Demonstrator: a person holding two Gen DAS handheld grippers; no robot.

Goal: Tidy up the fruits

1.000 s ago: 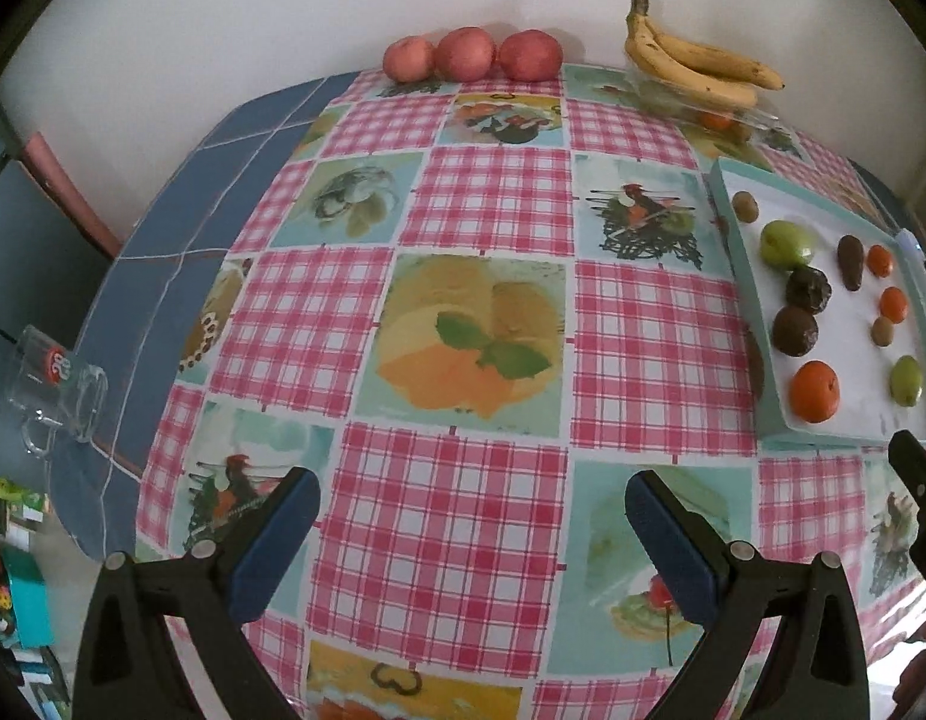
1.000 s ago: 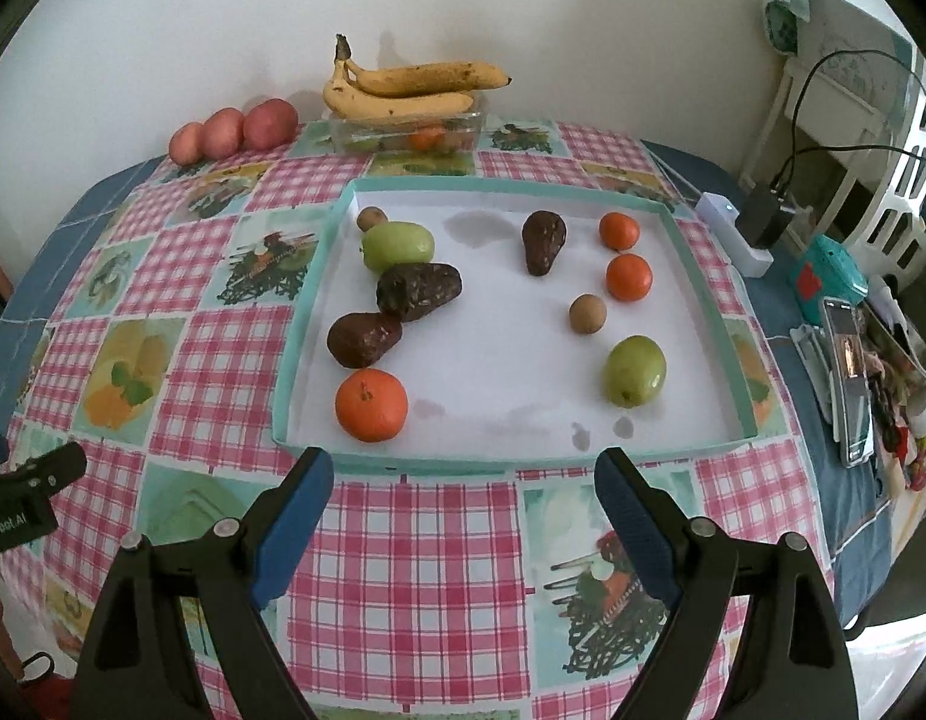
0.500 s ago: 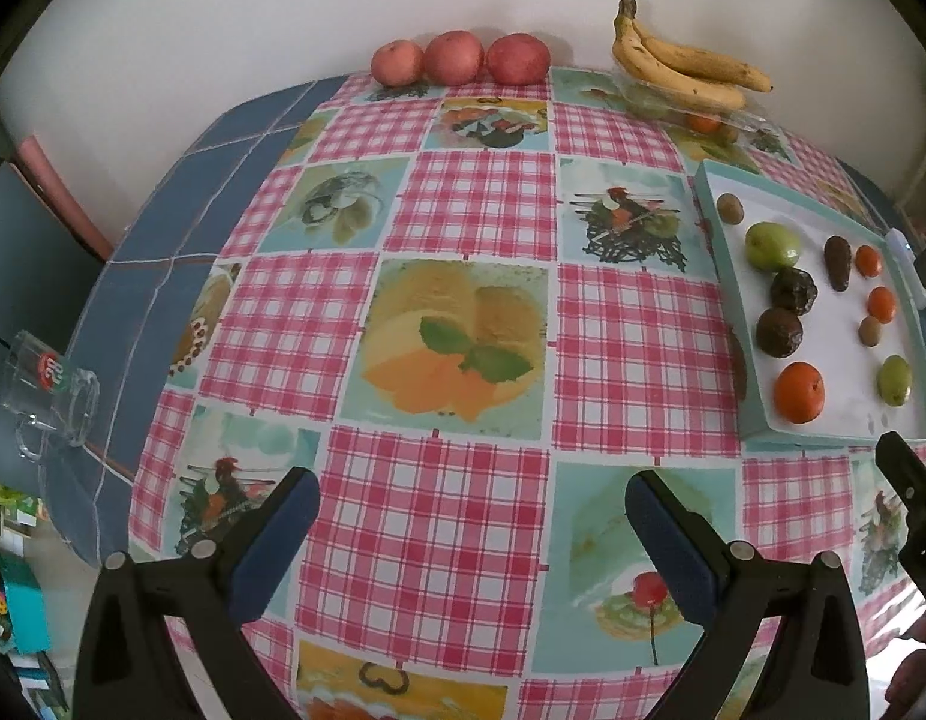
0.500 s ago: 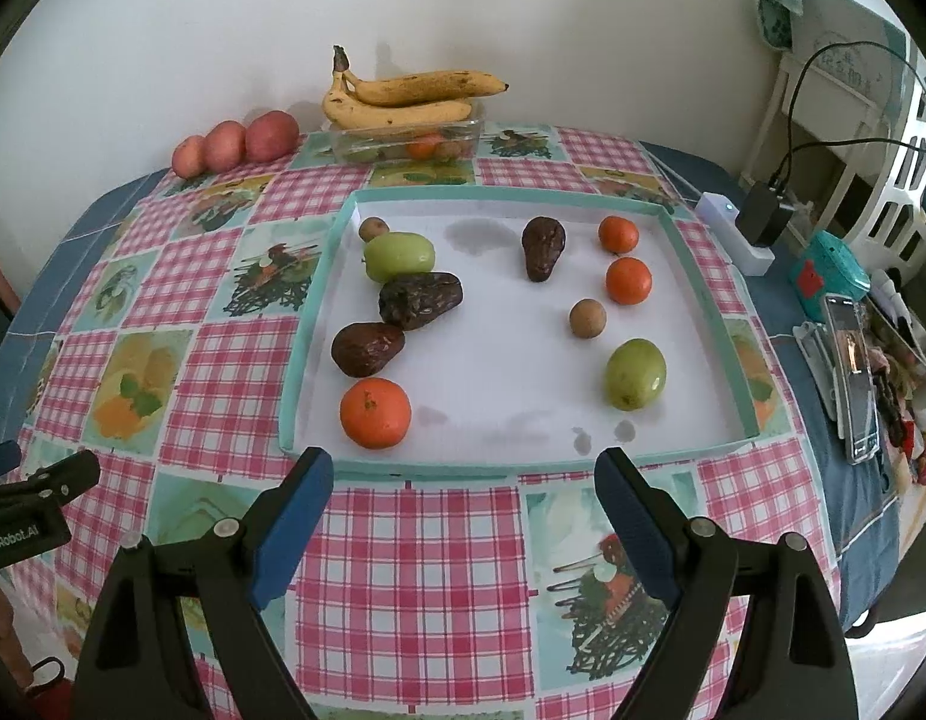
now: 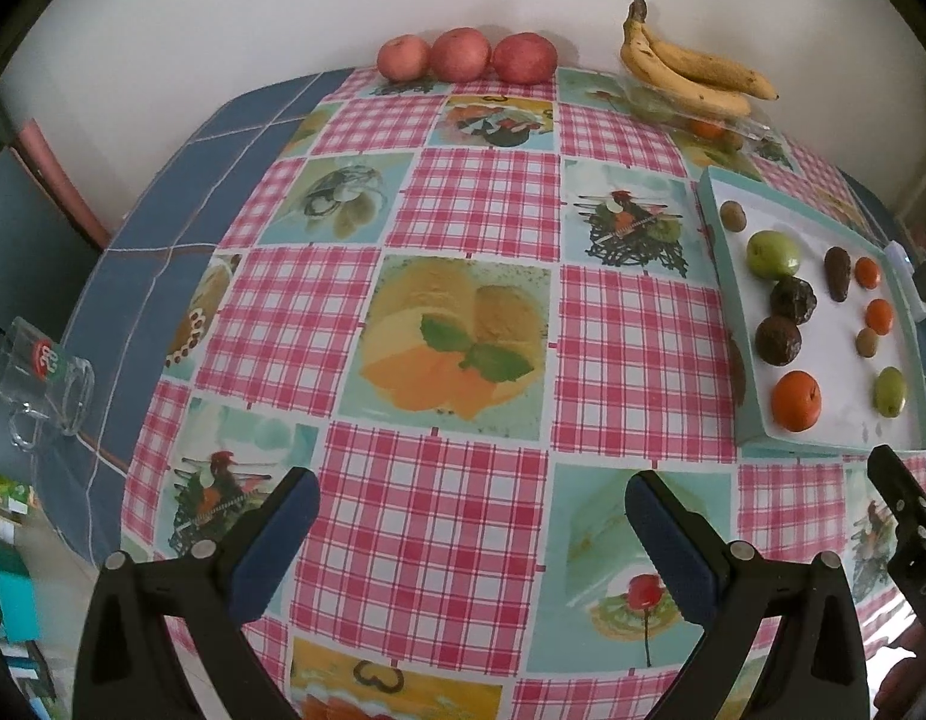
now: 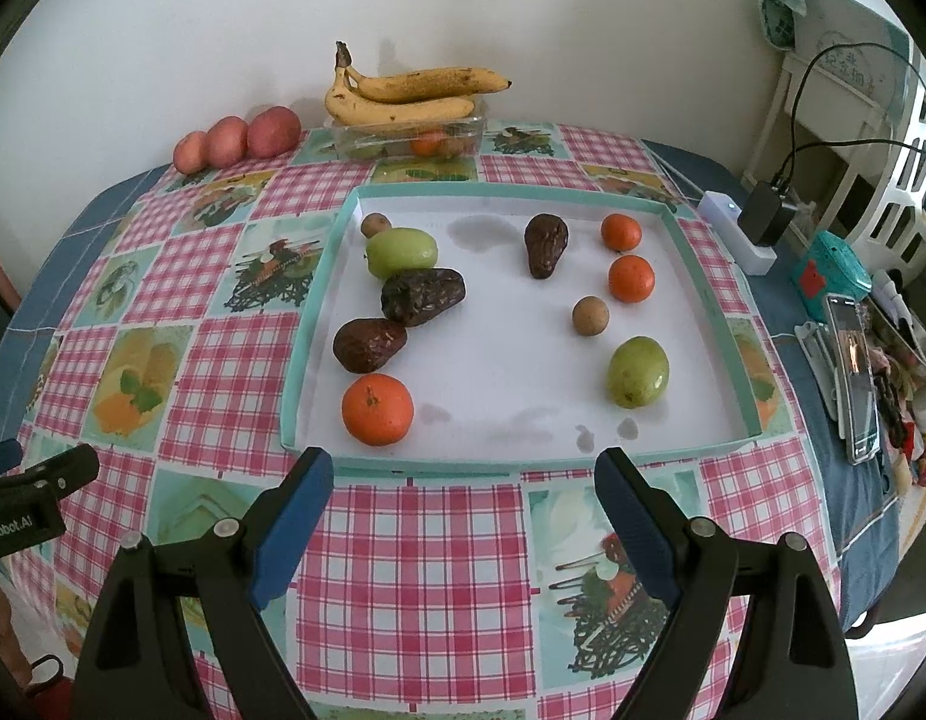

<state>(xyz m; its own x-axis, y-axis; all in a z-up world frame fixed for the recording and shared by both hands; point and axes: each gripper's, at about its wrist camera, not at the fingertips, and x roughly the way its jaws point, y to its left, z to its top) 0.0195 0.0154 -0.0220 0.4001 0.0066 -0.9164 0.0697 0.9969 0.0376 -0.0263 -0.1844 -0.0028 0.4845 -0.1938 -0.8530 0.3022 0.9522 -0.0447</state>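
A white tray with a teal rim (image 6: 511,462) (image 5: 742,360) lies on the checked tablecloth. In it are three oranges, the nearest (image 6: 377,409) at front left, two green fruits (image 6: 637,371) (image 6: 400,252), three dark avocados (image 6: 370,345) and two small brown fruits (image 6: 590,316). My right gripper (image 6: 463,504) hovers open just in front of the tray's near rim, empty. My left gripper (image 5: 472,516) is open and empty over the cloth, well left of the tray. Three red apples (image 5: 460,54) and bananas (image 5: 691,69) sit by the far wall.
The bananas rest on a clear plastic box (image 6: 409,141) holding more fruit. A glass mug (image 5: 43,375) lies at the table's left edge. A phone (image 6: 853,372), charger (image 6: 763,219) and clutter crowd the right side. The left gripper's body (image 6: 31,498) shows at the lower left.
Both grippers have drawn slightly back and up, so the table looks a little smaller and further. Both stay open; no fruit has moved.
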